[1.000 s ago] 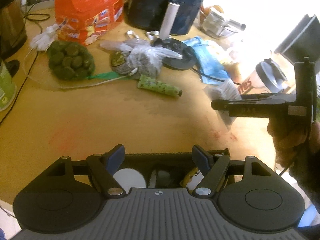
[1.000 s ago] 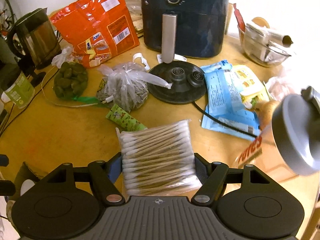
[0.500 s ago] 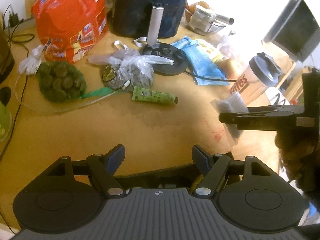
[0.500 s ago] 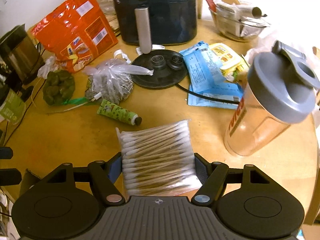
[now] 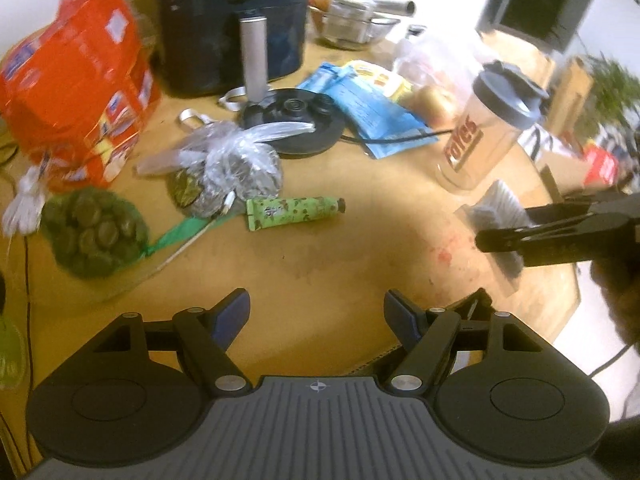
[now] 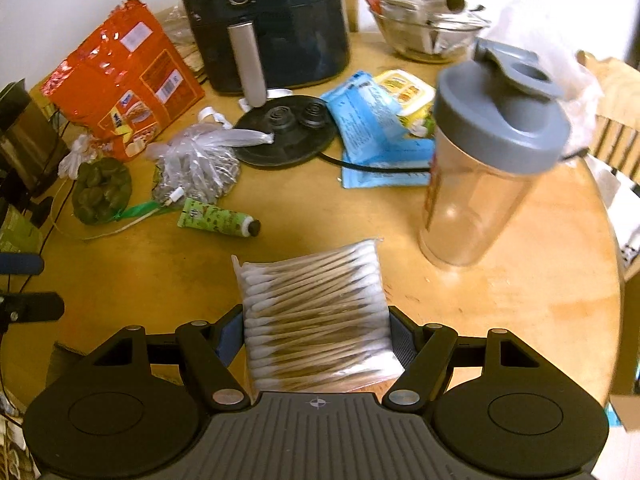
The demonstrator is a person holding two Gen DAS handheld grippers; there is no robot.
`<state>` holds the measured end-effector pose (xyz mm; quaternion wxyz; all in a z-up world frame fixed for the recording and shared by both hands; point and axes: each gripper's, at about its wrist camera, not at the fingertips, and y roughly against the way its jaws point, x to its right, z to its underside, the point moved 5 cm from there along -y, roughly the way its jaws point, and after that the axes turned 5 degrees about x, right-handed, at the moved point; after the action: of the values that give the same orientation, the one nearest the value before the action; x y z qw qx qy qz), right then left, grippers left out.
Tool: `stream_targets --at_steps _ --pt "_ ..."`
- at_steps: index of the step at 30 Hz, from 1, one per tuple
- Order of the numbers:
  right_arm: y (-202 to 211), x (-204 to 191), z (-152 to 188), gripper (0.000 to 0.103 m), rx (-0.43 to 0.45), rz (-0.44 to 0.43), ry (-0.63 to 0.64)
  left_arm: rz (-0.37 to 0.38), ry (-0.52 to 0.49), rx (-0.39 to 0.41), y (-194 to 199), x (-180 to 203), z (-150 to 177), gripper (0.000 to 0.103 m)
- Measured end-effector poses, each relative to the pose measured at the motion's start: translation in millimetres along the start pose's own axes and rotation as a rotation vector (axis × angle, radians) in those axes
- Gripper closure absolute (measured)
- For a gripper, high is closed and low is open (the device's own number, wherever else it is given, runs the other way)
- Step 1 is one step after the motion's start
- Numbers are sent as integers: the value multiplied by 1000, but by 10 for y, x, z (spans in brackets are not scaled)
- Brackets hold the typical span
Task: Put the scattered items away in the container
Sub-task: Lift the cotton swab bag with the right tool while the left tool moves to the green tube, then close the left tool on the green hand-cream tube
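Cluttered round wooden table [image 6: 520,312], with the right tongs [image 6: 316,330] clamped on a clear pack of cotton swabs [image 6: 316,320].

Both pads press the pack's sides, holding it above the table near its front edge; a clear shaker bottle [image 6: 480,184] with a grey lid stands just right of it. The left tongs [image 5: 316,314] stand apart with nothing between them, over bare wood. Further back lie a green tube [image 5: 294,212], a knotted clear bag [image 5: 228,168], a green net of round things [image 5: 94,236], an orange packet [image 5: 76,104], blue packets [image 5: 372,116] and a black kettle base [image 5: 296,120] in front of a dark air fryer [image 5: 232,20]. No container can be made out with certainty.
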<state>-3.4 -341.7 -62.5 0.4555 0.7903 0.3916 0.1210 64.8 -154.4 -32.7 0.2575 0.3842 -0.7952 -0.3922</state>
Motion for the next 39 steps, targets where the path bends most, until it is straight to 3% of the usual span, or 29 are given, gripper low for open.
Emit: stream_targets --at_steps 19,39 --pt "251 256 313 28 -2 112 -166 99 -403 -60 -667 117 -239 30" --pt "388 476 486 28 -2 170 -287 66 -718 -91 -1451 287 -421 30"
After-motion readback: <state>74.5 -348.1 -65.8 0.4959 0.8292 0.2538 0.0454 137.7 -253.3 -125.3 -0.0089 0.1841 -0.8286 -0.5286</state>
